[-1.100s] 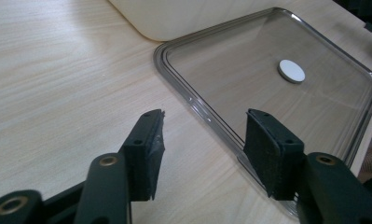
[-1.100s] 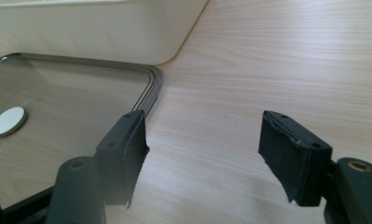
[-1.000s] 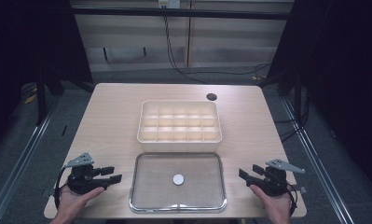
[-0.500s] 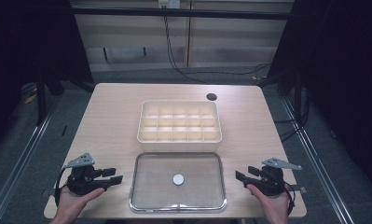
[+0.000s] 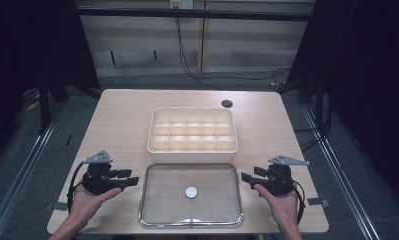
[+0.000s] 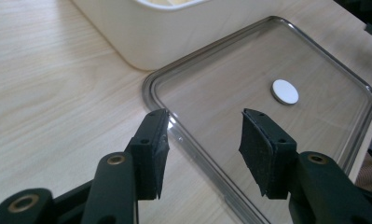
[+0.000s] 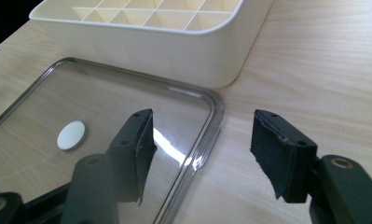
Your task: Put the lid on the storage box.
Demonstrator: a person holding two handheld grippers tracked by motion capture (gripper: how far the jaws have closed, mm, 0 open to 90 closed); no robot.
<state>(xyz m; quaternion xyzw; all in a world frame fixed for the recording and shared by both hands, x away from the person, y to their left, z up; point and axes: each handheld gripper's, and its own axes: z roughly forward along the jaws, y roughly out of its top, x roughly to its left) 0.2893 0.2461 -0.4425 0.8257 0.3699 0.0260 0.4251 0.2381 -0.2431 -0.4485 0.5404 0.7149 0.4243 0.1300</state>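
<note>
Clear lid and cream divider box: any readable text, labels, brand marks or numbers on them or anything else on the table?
None readable in any view.
Clear rectangular lid with dark rim: no print.
White round disc at its centre: blank.
Cream plastic box with a grid of compartments: plain walls, no label.
Light wooden table: bare; the small dark round spot near its far edge carries no legible mark.
Black foam-padded fingers: no markings.

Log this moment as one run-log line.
left gripper: open, jaws just closing, nothing between, at clear lid left edge | right gripper: open, closing, at right edge | lid: flat before compartment box
</note>
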